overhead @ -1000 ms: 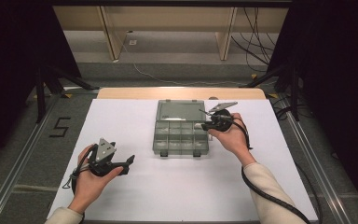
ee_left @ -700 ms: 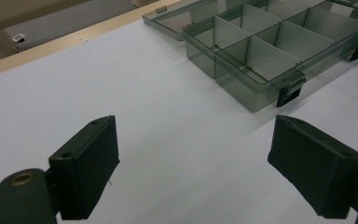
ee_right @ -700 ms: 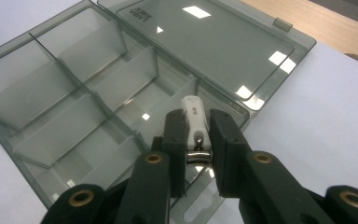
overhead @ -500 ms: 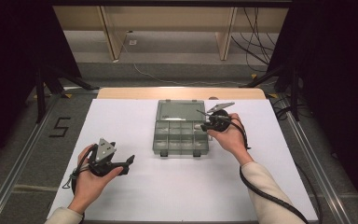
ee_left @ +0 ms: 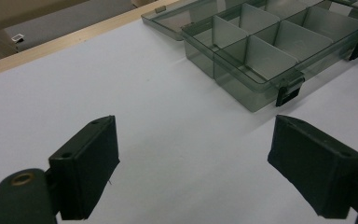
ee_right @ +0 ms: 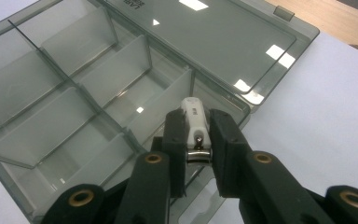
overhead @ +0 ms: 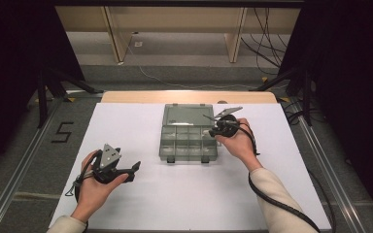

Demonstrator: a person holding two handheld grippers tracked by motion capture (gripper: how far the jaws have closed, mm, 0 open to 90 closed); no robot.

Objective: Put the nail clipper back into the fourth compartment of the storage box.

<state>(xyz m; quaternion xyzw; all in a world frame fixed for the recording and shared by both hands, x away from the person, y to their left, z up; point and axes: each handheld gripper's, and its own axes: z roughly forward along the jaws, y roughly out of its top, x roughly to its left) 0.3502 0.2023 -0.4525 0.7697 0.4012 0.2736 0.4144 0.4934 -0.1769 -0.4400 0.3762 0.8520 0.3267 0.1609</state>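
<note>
Box (overhead: 188, 133), smoky clear plastic with dividers, sits at centre of the high view on the white table (overhead: 175, 204), lid (overhead: 187, 115) swung flat open toward the top of the frame. Two dark latches (overhead: 170, 159) on its near edge. Compartments look empty in both gripper views.

Right gripper (overhead: 219, 127) is at the box's right edge in the high view, right hand (overhead: 235, 143) wrapped round it, cable trailing down along the sleeve. In the right gripper view its jaws are narrow, clamped on a small white clip (ee_right: 195, 125) (white plastic body, metal pin and metal end toward the camera; can't tell exactly what it is). Clip is held above the right-hand compartments, box (ee_right: 88, 93) filling the left and centre of that frame, lid (ee_right: 223, 42) at upper centre with printed text at the top edge, too cut off to read.

Left gripper (overhead: 132, 170) is lower left of the high view, held by the left hand (overhead: 94, 187) over bare table, well apart from the box, grey plate on top. In the left gripper view its jaws are spread wide with nothing between them, just white table (ee_left: 168, 140); box (ee_left: 279, 51) at upper right of that frame, one latch (ee_left: 289, 91) facing the camera.

Floor mark "5" (overhead: 62, 132) at left of the high view, beside the table.
</note>
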